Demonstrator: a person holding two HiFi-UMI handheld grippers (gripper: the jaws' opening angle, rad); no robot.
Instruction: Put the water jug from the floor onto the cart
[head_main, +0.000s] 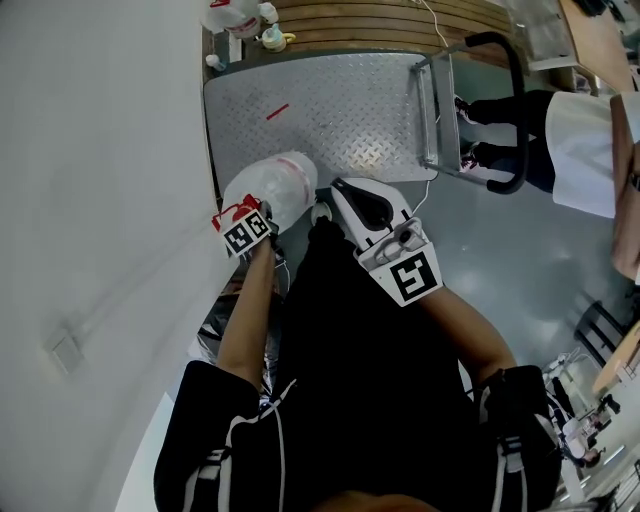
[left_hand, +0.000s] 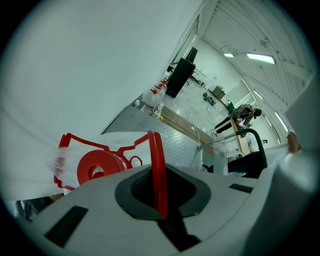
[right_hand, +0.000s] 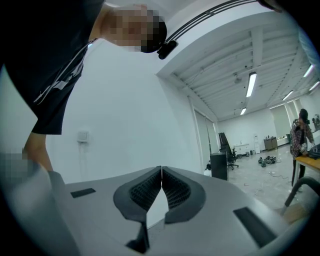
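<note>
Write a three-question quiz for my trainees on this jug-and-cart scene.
1. True or false: the left gripper is shut on the red handle of the jug.
2. The right gripper is: A) holding the jug, B) shut and empty, C) wide open.
3. In the head view, on which side of the cart is its push bar?

Key: 1 true; 2 B; 3 right.
</note>
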